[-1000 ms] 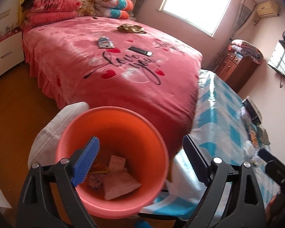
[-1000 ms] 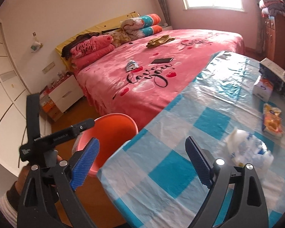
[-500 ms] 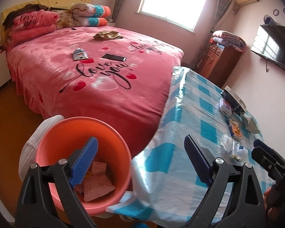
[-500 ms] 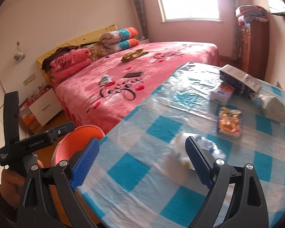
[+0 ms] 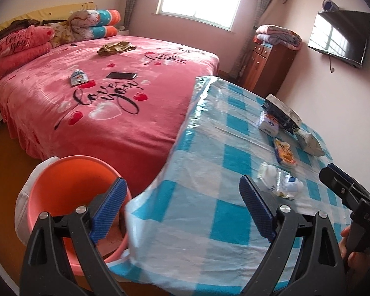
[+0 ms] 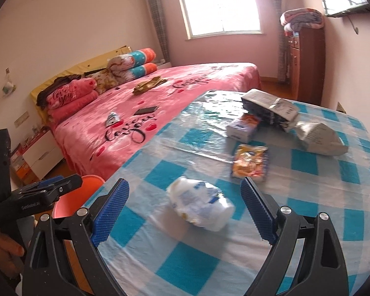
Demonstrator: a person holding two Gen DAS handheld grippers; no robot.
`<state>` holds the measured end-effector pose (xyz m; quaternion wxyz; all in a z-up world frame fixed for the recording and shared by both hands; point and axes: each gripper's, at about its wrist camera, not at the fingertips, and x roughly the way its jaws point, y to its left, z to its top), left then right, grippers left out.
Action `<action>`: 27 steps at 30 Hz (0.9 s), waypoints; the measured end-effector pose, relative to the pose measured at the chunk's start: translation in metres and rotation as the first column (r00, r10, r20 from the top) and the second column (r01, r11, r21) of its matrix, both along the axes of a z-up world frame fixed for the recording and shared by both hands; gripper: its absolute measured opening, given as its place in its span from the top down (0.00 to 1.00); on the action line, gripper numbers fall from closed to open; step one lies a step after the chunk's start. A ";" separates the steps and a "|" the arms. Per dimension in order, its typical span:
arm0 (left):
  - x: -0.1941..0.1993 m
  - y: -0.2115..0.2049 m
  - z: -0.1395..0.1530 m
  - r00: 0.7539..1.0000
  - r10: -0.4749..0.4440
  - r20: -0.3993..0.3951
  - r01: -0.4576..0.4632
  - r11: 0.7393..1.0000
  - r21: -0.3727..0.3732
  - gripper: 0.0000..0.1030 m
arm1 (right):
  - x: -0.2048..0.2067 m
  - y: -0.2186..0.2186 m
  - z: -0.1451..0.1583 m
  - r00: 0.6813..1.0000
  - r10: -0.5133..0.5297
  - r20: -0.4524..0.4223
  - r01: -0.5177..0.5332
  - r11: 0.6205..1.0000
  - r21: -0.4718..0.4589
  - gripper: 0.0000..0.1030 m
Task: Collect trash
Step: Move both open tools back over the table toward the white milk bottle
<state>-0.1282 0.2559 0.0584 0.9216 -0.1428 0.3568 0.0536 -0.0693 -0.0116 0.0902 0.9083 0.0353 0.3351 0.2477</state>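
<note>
Both views have swung from orange bin (image 5: 71, 187) to table (image 6: 308, 197); right gripper (image 6: 183, 212), jaws apart, now frames crumpled white wrapper (image 6: 199, 203) — likely next pickup; left gripper (image 5: 182, 212) also apart, empty.

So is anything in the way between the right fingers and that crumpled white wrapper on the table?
Nothing visible is. The right gripper is open, and the crumpled white wrapper lies on the checkered tablecloth just ahead, roughly centred between its fingers. The snack packet lies farther back.
</note>
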 end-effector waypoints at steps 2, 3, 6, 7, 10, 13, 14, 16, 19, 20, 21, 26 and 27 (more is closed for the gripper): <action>0.003 -0.008 0.000 1.000 -0.015 -0.002 0.015 1.000 0.005 0.10 | 0.002 -0.009 -0.001 1.000 -0.018 -0.001 0.018 1.000 0.003 0.12; 0.004 -0.013 0.001 1.000 -0.022 -0.004 0.022 1.000 0.009 0.10 | 0.003 -0.012 -0.002 1.000 -0.026 -0.002 0.026 1.000 0.003 0.12; 0.009 -0.026 0.001 0.999 -0.047 -0.009 0.047 0.999 0.019 0.10 | 0.008 -0.024 -0.005 0.999 -0.050 -0.006 0.050 0.999 0.008 0.12; 0.011 -0.030 0.001 0.998 -0.055 -0.010 0.055 0.998 0.021 0.10 | 0.009 -0.028 -0.006 0.998 -0.059 -0.008 0.059 0.998 0.008 0.12; 0.015 -0.042 0.000 0.997 -0.079 -0.016 0.079 0.997 0.026 0.10 | 0.014 -0.038 -0.009 0.997 -0.081 -0.011 0.081 0.997 0.006 0.12; 0.018 -0.053 -0.001 0.995 -0.101 -0.019 0.101 0.994 0.032 0.10 | 0.018 -0.047 -0.011 0.995 -0.103 -0.012 0.103 0.995 0.005 0.12; 0.019 -0.057 -0.001 0.994 -0.107 -0.021 0.108 0.994 0.032 0.10 | 0.019 -0.051 -0.012 0.994 -0.113 -0.013 0.113 0.994 0.004 0.12; 0.022 -0.064 -0.003 0.992 -0.122 -0.028 0.123 0.992 0.035 0.10 | 0.021 -0.057 -0.013 0.992 -0.126 -0.012 0.126 0.992 0.003 0.12; 0.026 -0.074 -0.005 0.990 -0.139 -0.037 0.141 0.989 0.036 0.10 | 0.025 -0.065 -0.015 0.989 -0.144 -0.013 0.144 0.990 0.002 0.12; 0.027 -0.077 -0.006 0.989 -0.145 -0.040 0.147 0.989 0.035 0.10 | 0.026 -0.067 -0.016 0.989 -0.148 -0.014 0.148 0.989 0.001 0.12; 0.028 -0.080 -0.006 0.988 -0.150 -0.042 0.151 0.988 0.034 0.10 | 0.027 -0.070 -0.017 0.988 -0.156 -0.015 0.156 0.988 0.000 0.12; 0.033 -0.096 -0.012 0.981 -0.183 -0.059 0.185 0.983 0.019 0.10 | 0.032 -0.079 -0.021 0.984 -0.178 -0.022 0.178 0.984 -0.002 0.12; 0.033 -0.099 -0.013 0.980 -0.191 -0.063 0.192 0.981 0.018 0.10 | 0.034 -0.082 -0.022 0.983 -0.184 -0.021 0.184 0.983 -0.006 0.12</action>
